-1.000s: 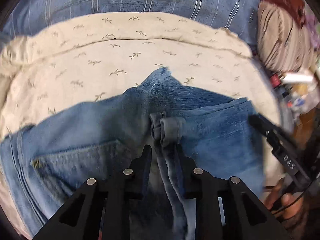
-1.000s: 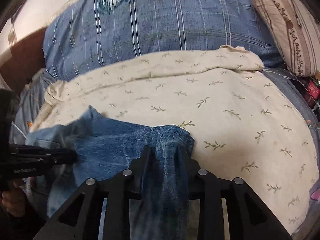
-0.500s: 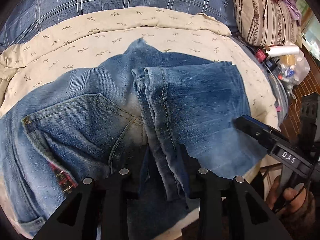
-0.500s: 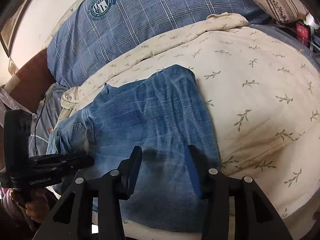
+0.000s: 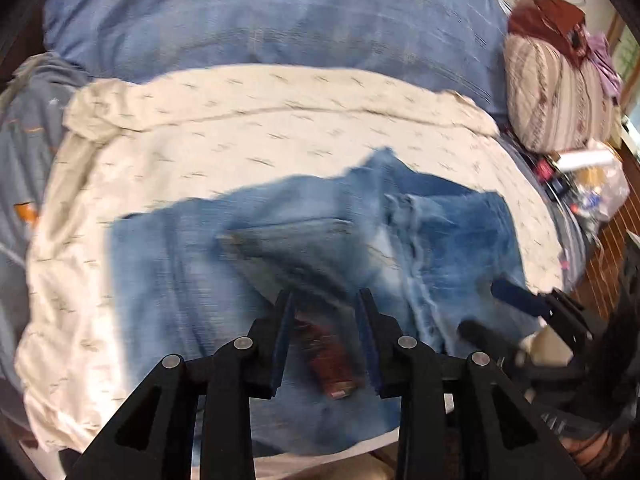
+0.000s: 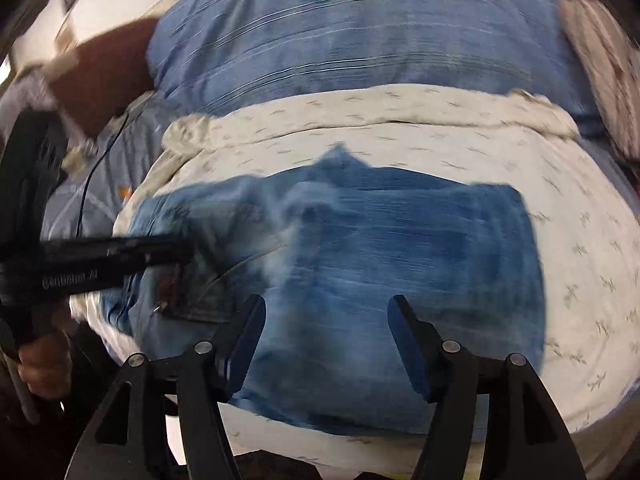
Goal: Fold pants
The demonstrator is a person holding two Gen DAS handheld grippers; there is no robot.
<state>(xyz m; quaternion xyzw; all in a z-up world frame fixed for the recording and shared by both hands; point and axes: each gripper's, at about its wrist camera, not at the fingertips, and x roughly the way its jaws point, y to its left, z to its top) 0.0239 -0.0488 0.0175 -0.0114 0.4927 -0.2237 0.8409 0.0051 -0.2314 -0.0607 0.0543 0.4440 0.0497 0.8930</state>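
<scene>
- At the far left a grey-blue cloth (image 5: 24, 184) lies bunched beside the cream leaf-print sheet (image 5: 248, 136).
- The left gripper (image 5: 325, 300) hovers over the waist end of the jeans (image 5: 192, 264); its jaws are opening, a modest gap, nothing pinched between them.
- The jeans lie folded on the cream sheet, near its front edge, back pocket (image 5: 288, 248) up, a red patch (image 5: 328, 364) showing below the jaws.
- The right gripper (image 6: 326, 308) hangs above the folded leg end, jaws parting wide, denim beneath them but not gripped.
- A big blue plaid pillow (image 6: 360, 48) sits behind; a striped cushion (image 5: 556, 92) rests at the far right.
</scene>
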